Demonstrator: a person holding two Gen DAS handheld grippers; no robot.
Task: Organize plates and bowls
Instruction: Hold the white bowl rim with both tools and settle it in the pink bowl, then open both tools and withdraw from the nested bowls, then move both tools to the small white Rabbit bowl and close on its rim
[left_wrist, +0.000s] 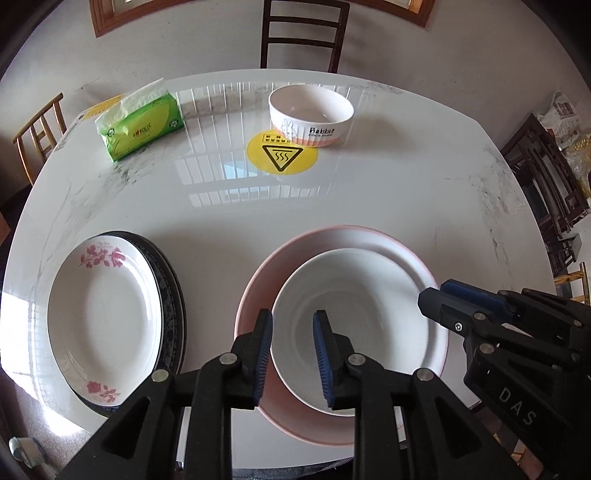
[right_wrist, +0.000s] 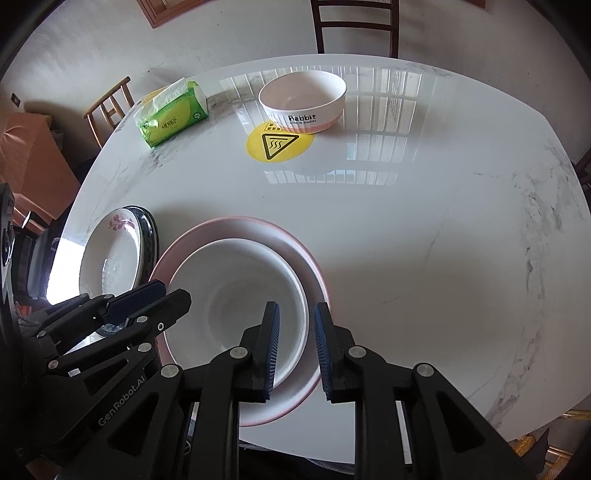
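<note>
The left hand-held gripper hangs over the near left rim of the white bowl, its pads a little apart and pressing on nothing, so it looks like it has let go. The right hand-held gripper has the bowl's right rim in the gap between its pads, but the pads do not seem to squeeze it, so I think it is loose too. The white bowl sits inside the big pink plate, likely because small things go on big things. At nine o'clock from it, just beside, the flower plate lies on top of dark blue plates, so flat ones are piled together. Farther off, at twelve o'clock, the rabbit bowl stands alone on the counter, touching a yellow sticker; it probably goes in the white bowl next. A green tissue pack lies at eleven o'clock, and a chair stands behind.
</note>
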